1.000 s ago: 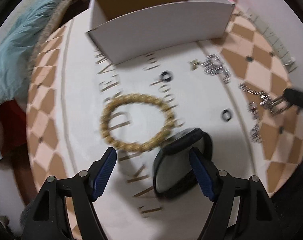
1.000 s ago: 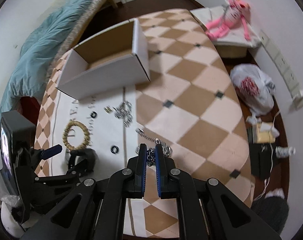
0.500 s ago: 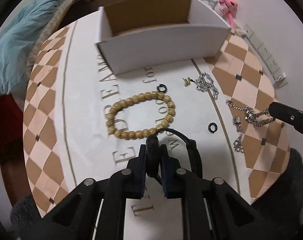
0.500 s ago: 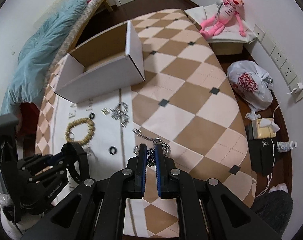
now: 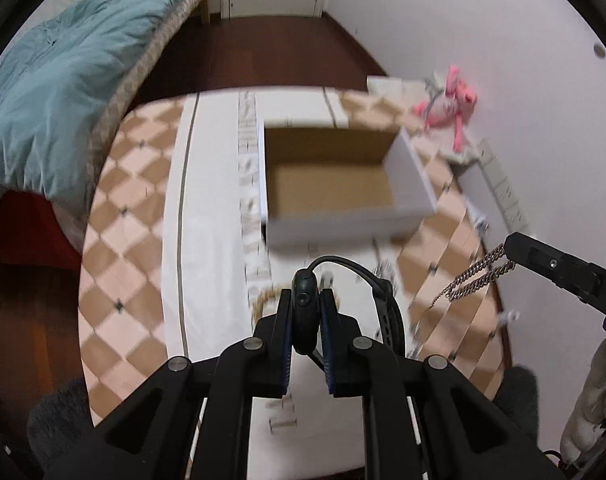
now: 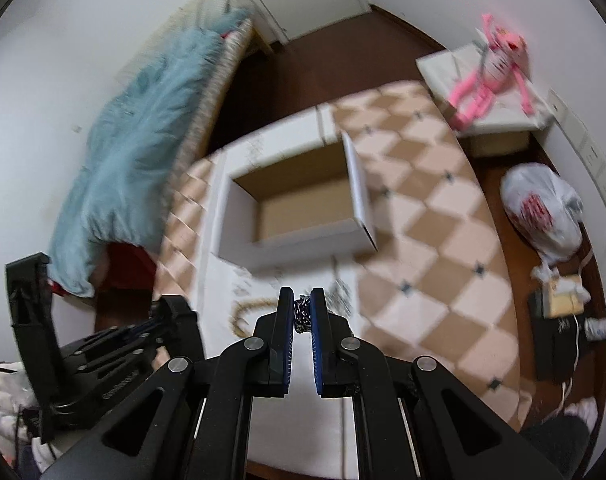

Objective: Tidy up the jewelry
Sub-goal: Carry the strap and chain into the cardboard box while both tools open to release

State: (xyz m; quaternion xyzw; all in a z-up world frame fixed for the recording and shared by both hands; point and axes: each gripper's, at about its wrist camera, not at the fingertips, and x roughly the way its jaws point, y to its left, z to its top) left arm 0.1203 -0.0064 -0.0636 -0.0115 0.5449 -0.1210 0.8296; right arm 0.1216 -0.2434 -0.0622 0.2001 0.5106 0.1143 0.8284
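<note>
Two pieces of jewelry hang in my grip above the checkered table (image 5: 127,216). My left gripper (image 5: 306,312) is clamped on the rim of a black watch (image 5: 305,300), its round body wedged between the blue pads while the rubbery strap (image 5: 387,312) loops out to the right. My right gripper (image 6: 301,312) is pinched nearly closed on a silver chain (image 6: 301,314), bunched links showing in the narrow gap; in the left wrist view the chain (image 5: 475,276) dangles in loose metal strands from that gripper's tip, clear of the table. Below both, a ring of tan beads, the beaded bracelet (image 6: 249,310), lies on the white lettered runner (image 5: 211,240), blurred and partly hidden behind my fingers. Just beyond stands an open white cardboard box (image 6: 295,200) with a bare brown interior, directly ahead of both grippers. A blue quilt (image 5: 63,80) drapes the bed at far left; a pink plush toy (image 6: 491,76) sprawls at far right, a white plastic bag (image 6: 543,212) below it on the floor.
</note>
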